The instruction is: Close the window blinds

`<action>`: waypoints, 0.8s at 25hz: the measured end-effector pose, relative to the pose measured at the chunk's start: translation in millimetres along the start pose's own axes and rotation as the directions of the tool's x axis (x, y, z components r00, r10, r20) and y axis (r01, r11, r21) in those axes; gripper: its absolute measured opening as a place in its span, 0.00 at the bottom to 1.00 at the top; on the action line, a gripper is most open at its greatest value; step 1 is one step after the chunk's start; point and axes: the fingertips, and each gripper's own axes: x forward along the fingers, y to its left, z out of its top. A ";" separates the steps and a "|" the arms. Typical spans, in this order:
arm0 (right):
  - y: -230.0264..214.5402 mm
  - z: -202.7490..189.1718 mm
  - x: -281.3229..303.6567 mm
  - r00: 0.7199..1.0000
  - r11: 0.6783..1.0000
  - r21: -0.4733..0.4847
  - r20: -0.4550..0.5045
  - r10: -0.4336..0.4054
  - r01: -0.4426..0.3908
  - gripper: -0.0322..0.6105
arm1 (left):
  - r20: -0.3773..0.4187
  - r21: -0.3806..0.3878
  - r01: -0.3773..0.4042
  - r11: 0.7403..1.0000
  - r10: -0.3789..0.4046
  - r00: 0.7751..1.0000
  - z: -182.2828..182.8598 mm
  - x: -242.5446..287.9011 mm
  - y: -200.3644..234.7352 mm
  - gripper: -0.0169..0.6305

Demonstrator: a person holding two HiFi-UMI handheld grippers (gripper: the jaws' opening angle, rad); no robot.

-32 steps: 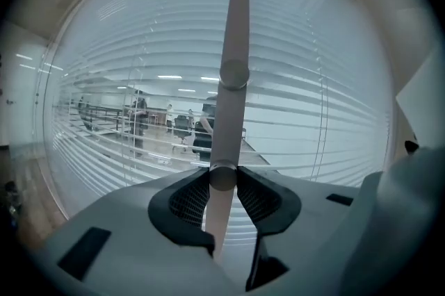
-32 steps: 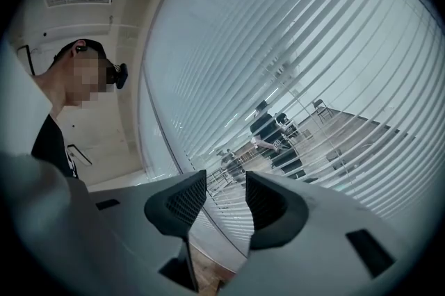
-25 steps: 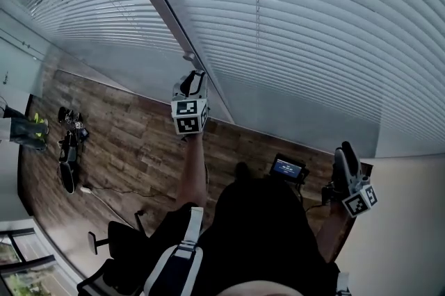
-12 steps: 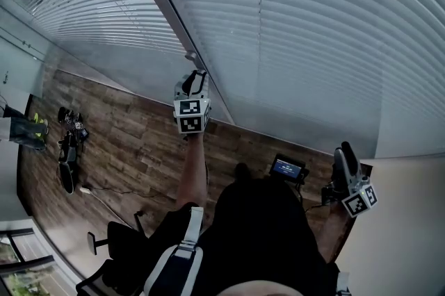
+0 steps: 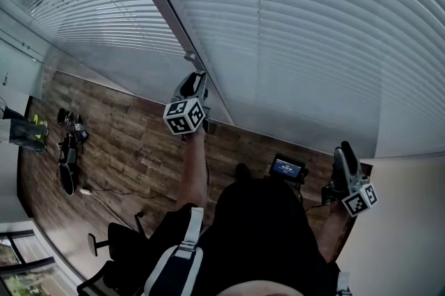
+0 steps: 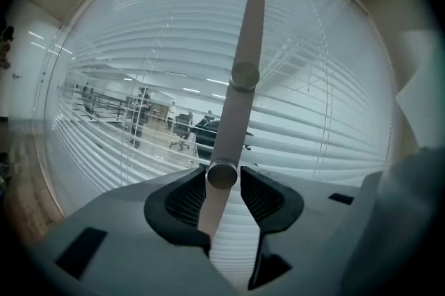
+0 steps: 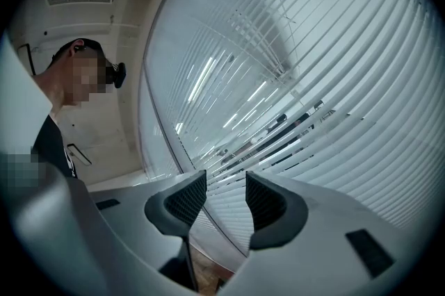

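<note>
White slatted window blinds (image 5: 313, 30) fill the upper part of the head view, their slats lying nearly flat against each other. Their thin tilt wand (image 6: 240, 79) hangs down beside the window post. My left gripper (image 5: 195, 79) is raised to the wand's lower end. In the left gripper view the wand's tip sits between the pads of the left gripper (image 6: 222, 190). The jaws have just been opening and stand slightly off the wand. My right gripper (image 5: 342, 152) is held low at the right, open and empty, and in its own view the right gripper (image 7: 226, 201) faces the blinds.
A grey window post (image 5: 174, 17) runs diagonally between two blind panels. On the wooden floor lie dark gear (image 5: 68, 149) at the left, a small lit screen (image 5: 288, 168) and a black chair (image 5: 115, 246). A person (image 7: 62, 100) shows in the right gripper view.
The left gripper has rolled about its axis, its marker cube turning, and its jaws have spread around the wand. The slats look flatter than before. The right gripper has stayed put.
</note>
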 end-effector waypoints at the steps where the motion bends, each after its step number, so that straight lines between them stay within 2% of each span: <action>1: -0.6 0.2 0.1 1.000 1.000 0.001 0.000 -0.001 0.001 0.32 | 0.000 -0.009 0.003 1.000 -0.003 1.000 0.3 0.2 -0.1 0.28; 2: -1.3 0.1 -0.1 1.000 1.000 0.001 -0.001 -0.002 0.002 0.32 | -0.002 -0.008 0.000 1.000 0.000 1.000 0.2 0.2 0.2 0.24; 5: -2.8 -1.0 -0.5 1.000 1.000 0.001 -0.002 -0.007 0.007 0.32 | -0.017 0.028 -0.011 1.000 0.011 1.000 -1.3 0.2 1.1 0.23; 9: -3.3 -2.6 1.1 1.000 1.000 0.004 -0.005 -0.003 0.003 0.32 | -0.038 0.122 -0.038 0.992 0.043 0.998 -1.8 0.9 0.4 0.23; 16: -2.8 -2.9 1.9 1.000 1.000 0.004 -0.007 0.007 -0.007 0.32 | -0.070 0.275 -0.072 0.959 0.095 0.993 -4.5 0.7 -3.0 0.23; 20: -1.6 -2.6 2.3 1.000 1.000 0.004 -0.010 0.009 -0.009 0.32 | -0.078 0.330 -0.082 0.941 0.114 0.990 -4.0 0.6 -4.0 0.23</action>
